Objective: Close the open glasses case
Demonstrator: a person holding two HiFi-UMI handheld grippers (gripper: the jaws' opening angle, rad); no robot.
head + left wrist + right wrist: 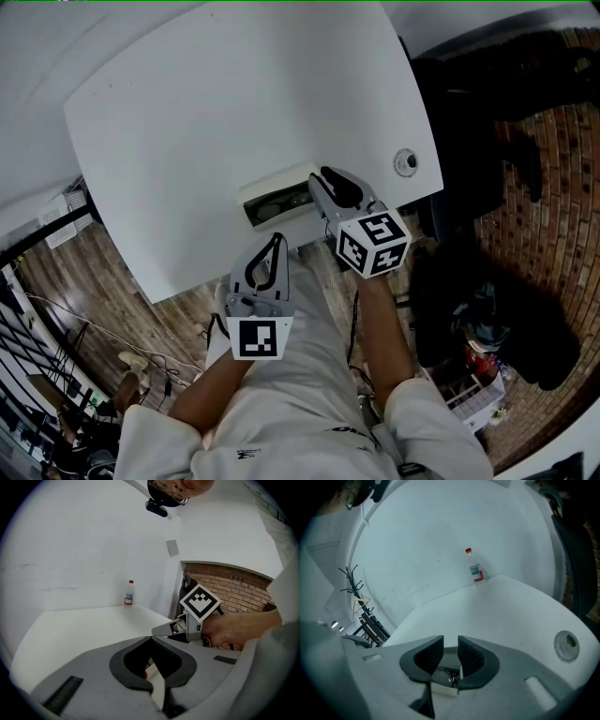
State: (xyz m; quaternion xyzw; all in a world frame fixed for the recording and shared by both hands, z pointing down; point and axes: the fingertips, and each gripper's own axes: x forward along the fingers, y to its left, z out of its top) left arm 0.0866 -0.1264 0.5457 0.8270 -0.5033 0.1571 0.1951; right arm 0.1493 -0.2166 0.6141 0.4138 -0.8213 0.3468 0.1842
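Observation:
The open glasses case [272,204] lies near the front edge of the white table [216,112], its lid raised on the far side. Glasses [443,674] rest inside the case [440,687]. My right gripper [317,184] is over the case's right end, pointing down at it. Its jaws [450,652] stand open with a narrow gap, and the case shows just below and between them. The pads do not press on it. My left gripper [279,237] hangs off the table's front edge, short of the case, shut with nothing in it [151,639].
A small plastic bottle [475,570] stands at the table's far side by the wall. A round cable grommet [405,162] sits in the table right of the case. A dark chair and bags [506,103] crowd the brick floor at right.

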